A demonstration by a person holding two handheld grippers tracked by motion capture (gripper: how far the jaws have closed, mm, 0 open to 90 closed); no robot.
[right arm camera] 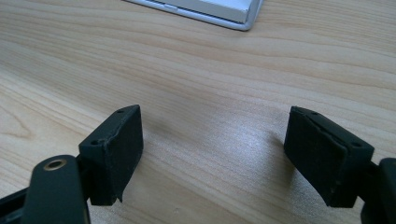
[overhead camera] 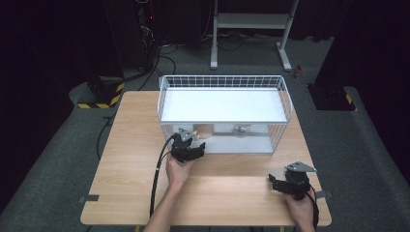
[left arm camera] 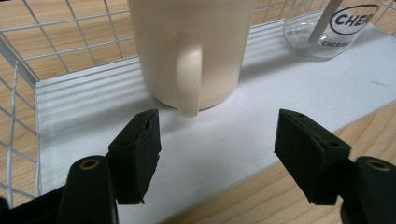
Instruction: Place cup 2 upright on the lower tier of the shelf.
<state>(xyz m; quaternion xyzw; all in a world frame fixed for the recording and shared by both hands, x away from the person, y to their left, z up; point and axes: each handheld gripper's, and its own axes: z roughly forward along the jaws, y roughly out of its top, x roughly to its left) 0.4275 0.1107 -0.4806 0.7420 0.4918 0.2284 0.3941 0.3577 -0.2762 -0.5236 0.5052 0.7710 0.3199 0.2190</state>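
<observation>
One counter point(overhead camera: 135, 183) carries one white wire rack point(overhead camera: 223, 113) with two shelves. On its lower shelf stand one cream mug point(left arm camera: 191, 49), handle facing out, and one clear glass point(left arm camera: 334, 25) beside it. The left hand-held gripper point(left arm camera: 217, 140) points level at the mug, jaws apart, nothing between. The right hand-held gripper point(right arm camera: 212, 149) hovers over bare counter, jaws apart.

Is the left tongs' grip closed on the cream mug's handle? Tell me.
No. In the left gripper view the left tongs stand open, both pads short of the cream mug, whose handle sits untouched on the white shelf.
</observation>
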